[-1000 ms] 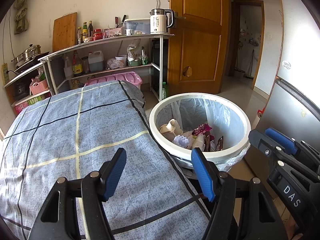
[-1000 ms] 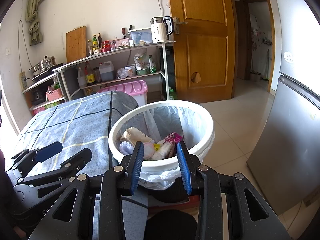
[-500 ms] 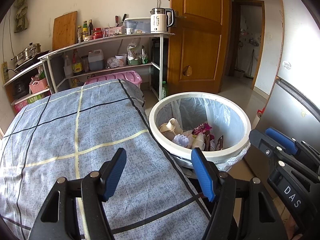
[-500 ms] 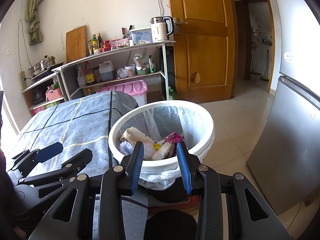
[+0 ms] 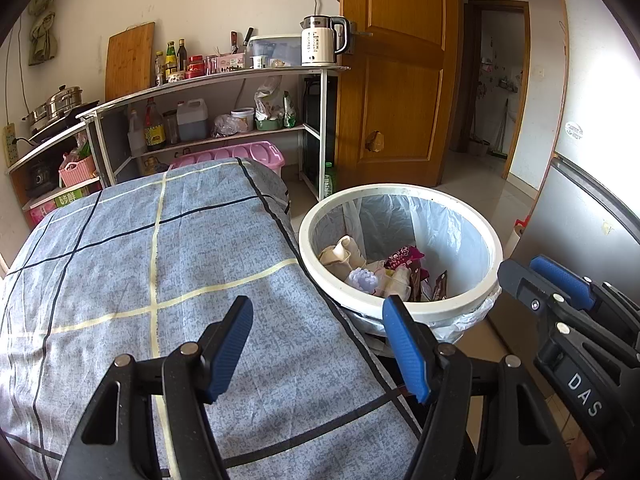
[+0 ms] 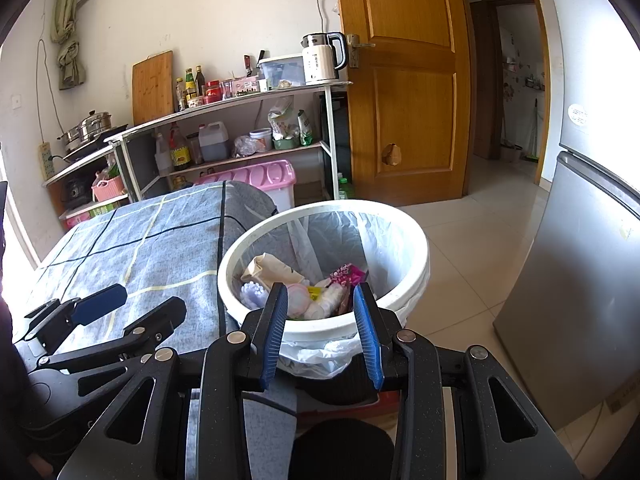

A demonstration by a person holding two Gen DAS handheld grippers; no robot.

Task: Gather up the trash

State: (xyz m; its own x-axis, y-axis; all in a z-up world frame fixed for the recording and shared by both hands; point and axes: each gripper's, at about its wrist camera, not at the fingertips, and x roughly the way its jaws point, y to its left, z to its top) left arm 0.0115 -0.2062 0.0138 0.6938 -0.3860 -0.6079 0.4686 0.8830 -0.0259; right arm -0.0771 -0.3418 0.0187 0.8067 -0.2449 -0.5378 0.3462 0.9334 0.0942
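A white round bin (image 5: 404,194) lined with a clear bag stands beside the table, holding several wrappers and crumpled papers (image 5: 384,274). Over the blue checked tablecloth (image 5: 140,264) my left gripper (image 5: 318,316) hangs open with nothing between its blue pads. The bin (image 6: 416,240) shows again in the right wrist view, and my right gripper (image 6: 322,302) hovers open at its near rim, its jaws narrow and empty. Each gripper appears in the other's view: the right gripper (image 5: 556,280) at the right edge, the left gripper (image 6: 108,306) at the lower left.
Metal shelves (image 5: 224,80) with bottles, jars and a kettle (image 5: 322,40) line the back wall. A pink lidded box (image 5: 240,152) sits behind the table. A wooden door (image 5: 396,80) and a grey fridge (image 6: 580,280) border the tiled floor on the right.
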